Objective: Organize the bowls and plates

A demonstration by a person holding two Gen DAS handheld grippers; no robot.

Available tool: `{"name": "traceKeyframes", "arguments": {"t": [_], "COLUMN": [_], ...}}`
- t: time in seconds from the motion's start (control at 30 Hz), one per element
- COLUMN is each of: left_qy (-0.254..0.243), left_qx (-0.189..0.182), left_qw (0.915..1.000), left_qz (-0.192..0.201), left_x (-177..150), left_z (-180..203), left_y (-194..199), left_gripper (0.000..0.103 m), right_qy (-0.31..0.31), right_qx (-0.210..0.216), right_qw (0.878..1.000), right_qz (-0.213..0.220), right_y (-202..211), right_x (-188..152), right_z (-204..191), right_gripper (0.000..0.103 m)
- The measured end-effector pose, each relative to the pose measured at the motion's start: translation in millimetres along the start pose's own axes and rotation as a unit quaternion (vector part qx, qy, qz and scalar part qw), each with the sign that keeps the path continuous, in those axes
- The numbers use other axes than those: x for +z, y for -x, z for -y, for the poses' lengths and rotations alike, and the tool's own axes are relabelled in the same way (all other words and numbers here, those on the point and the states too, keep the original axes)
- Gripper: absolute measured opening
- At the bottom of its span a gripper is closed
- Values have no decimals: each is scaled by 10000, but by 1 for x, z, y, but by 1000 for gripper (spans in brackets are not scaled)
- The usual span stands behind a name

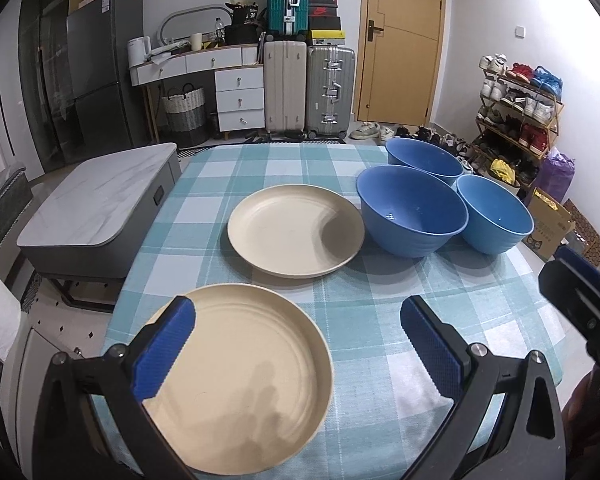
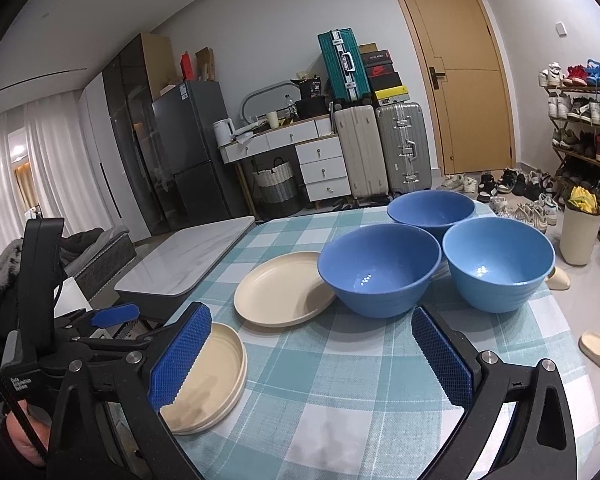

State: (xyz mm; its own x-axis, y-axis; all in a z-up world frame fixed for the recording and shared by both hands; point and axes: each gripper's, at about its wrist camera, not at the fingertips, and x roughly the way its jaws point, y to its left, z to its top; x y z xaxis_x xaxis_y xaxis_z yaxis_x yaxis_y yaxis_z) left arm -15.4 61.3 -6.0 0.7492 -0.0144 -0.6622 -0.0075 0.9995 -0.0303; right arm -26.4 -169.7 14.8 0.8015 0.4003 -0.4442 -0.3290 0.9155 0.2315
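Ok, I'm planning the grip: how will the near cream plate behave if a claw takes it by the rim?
The near plate looks rigid and matte, so it probably won't flex or slip much. Being shallow and flat on the tablecloth, its low rim gives little to pinch; it may slide before lifting.

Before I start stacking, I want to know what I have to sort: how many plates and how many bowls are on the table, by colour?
Cream plates: 2, the near plate and the far plate.
Blue bowls: 3, the middle bowl, the back bowl and the lighter right bowl.
Total: 5 dishes on the checked tablecloth.
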Motion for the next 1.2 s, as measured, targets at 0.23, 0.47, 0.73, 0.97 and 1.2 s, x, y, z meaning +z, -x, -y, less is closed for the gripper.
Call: {"name": "traceKeyframes", "arguments": {"t": [0.23,0.47,0.73,0.97,1.2], "left_qy": [-40,-65,132,297,359], "left_qx": [130,251,356,346,332], "left_qw": [9999,9996,9993,9988,9958], "left_qz": [49,78,-52,-161,-774], "left_x": [7,20,36,46,47], "left_z": [-6,-15,-47,-65,-73], "left_y": [-1,-8,-29,-48,-83], "left_gripper": [103,103,103,103,103], "right_qy": [370,524,617,525,569], "right_qx": [118,91,150,245,338], "right_qw": [9992,9981,9974,9970,9954], "right_qz": [30,-297,-336,-521,-697], "right_y": [-10,-36,-60,-89,-116], "right_x": [21,41,68,78,86], "right_z": [-18,-31,-33,-31,-38], "right_gripper": [102,102,102,102,102]}}
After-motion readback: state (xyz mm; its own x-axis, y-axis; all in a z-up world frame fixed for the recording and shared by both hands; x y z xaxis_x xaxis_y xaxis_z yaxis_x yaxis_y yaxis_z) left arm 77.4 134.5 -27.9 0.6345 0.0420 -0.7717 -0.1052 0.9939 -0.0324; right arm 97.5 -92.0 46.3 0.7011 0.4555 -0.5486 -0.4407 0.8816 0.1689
